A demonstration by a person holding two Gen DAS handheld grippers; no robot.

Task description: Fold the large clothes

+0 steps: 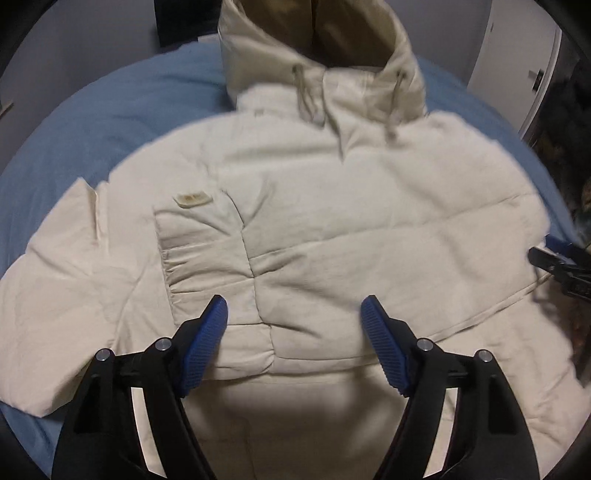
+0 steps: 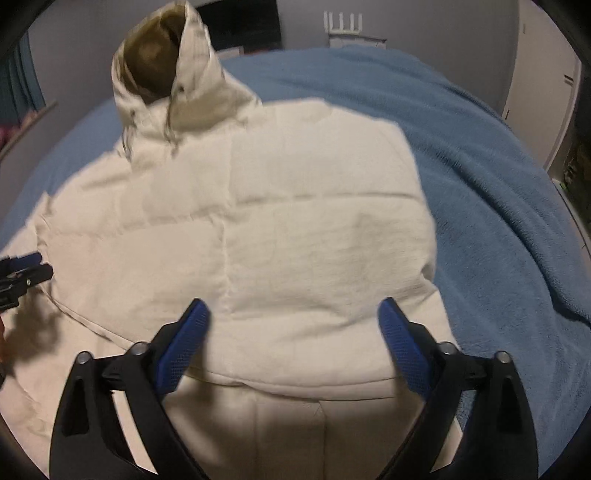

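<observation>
A cream quilted hooded jacket (image 1: 332, 221) lies spread on a blue blanket, hood (image 1: 317, 55) at the far end with a tan lining and drawstrings. One sleeve (image 1: 207, 240) is folded across the front. My left gripper (image 1: 293, 310) is open and empty, hovering over the jacket's lower middle. The jacket also fills the right wrist view (image 2: 258, 229), hood (image 2: 173, 74) at the upper left. My right gripper (image 2: 293, 312) is open and empty above the jacket's lower right part. Each gripper shows at the other view's edge: the right one (image 1: 557, 262), the left one (image 2: 22, 273).
The blue blanket (image 2: 498, 203) covers the bed on all sides of the jacket, widest on the right. Grey walls, a white door (image 1: 517, 62) and a white rack (image 2: 343, 24) stand beyond the bed.
</observation>
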